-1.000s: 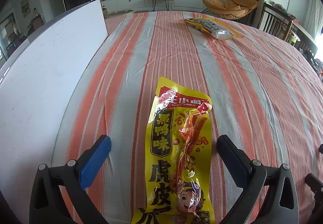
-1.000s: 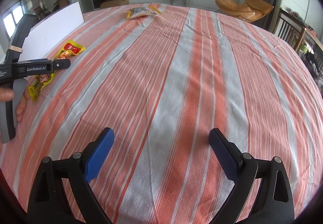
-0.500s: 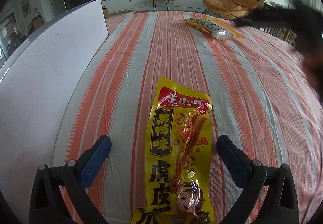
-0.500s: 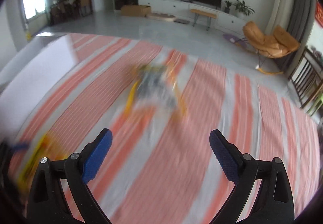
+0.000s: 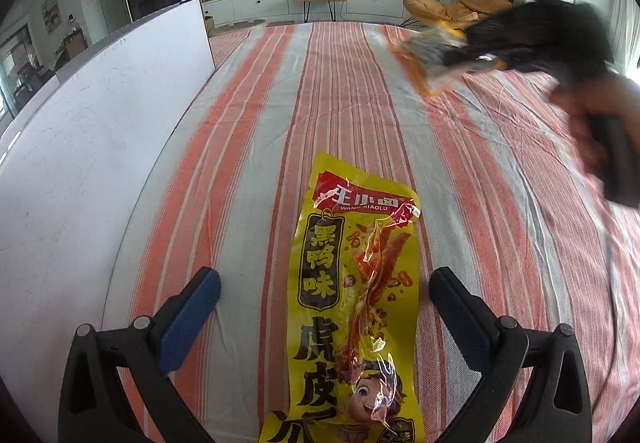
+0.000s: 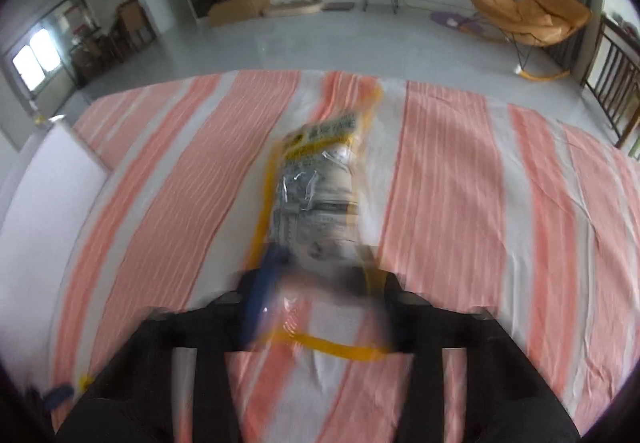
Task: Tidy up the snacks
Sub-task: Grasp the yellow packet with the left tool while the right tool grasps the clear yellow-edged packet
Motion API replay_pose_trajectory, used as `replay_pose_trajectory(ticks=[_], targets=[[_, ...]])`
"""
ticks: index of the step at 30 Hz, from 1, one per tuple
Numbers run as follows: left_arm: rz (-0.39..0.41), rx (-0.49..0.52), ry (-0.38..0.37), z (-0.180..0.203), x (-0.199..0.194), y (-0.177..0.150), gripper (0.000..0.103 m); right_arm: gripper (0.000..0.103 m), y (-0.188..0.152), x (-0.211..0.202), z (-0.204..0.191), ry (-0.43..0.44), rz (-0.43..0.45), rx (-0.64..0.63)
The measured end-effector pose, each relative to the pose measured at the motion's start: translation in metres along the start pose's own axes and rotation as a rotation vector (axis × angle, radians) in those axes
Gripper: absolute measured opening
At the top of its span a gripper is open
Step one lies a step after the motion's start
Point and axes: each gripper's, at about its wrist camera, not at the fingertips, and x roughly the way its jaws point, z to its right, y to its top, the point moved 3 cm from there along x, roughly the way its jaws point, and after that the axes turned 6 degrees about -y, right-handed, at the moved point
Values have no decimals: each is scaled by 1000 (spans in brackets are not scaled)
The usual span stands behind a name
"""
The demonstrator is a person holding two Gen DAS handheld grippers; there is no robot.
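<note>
A yellow snack packet with red strips and black lettering (image 5: 356, 307) lies flat on the striped tablecloth between the fingers of my left gripper (image 5: 325, 283), which is open and holds nothing. My right gripper (image 6: 320, 267) has its fingers closed in on the near end of a clear, yellow-edged snack packet (image 6: 320, 183) at the far side of the table. That view is motion-blurred. The same packet (image 5: 430, 55) and the right gripper (image 5: 472, 55) show blurred at the upper right of the left wrist view.
A white board (image 5: 80, 147) lies along the left side of the table (image 5: 360, 91). The table's far edge (image 6: 280, 73) drops to the living room floor just beyond the clear packet. A hand (image 5: 592, 123) holds the right gripper's handle.
My right gripper swung across to the far packet and closed its fingers in on it; it was open wide before. The left gripper and the yellow packet have not moved.
</note>
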Motion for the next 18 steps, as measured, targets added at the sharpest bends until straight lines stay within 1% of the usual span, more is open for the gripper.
replay_pose_trajectory(ticks=[1, 5, 8, 11, 13, 14, 15, 16, 17, 18], targets=[[0, 0, 0, 0, 0, 0, 103, 33, -12, -12, 5, 4, -9, 14], [0, 0, 0, 0, 0, 0, 103, 32, -61, -42, 16, 62, -57, 47], [0, 0, 0, 0, 0, 0, 103, 32, -110, -77, 26, 112, -70, 86], [0, 0, 0, 0, 0, 0, 103, 32, -172, -110, 38, 183, -77, 168], [0, 1, 0, 0, 0, 0, 103, 35, -206, -125, 47, 204, -67, 216], [0, 1, 0, 0, 0, 0, 103, 42, -221, -132, 53, 182, -52, 227], [0, 0, 0, 0, 0, 0, 103, 55, -230, -139, 53, 170, -22, 227], [0, 0, 0, 0, 0, 0, 103, 66, -243, -150, 55, 120, 29, 216], [0, 0, 0, 0, 0, 0, 103, 91, -248, -156, 52, 81, 57, 207], [0, 1, 0, 0, 0, 0, 103, 93, -255, -162, 52, 5, 94, 198]])
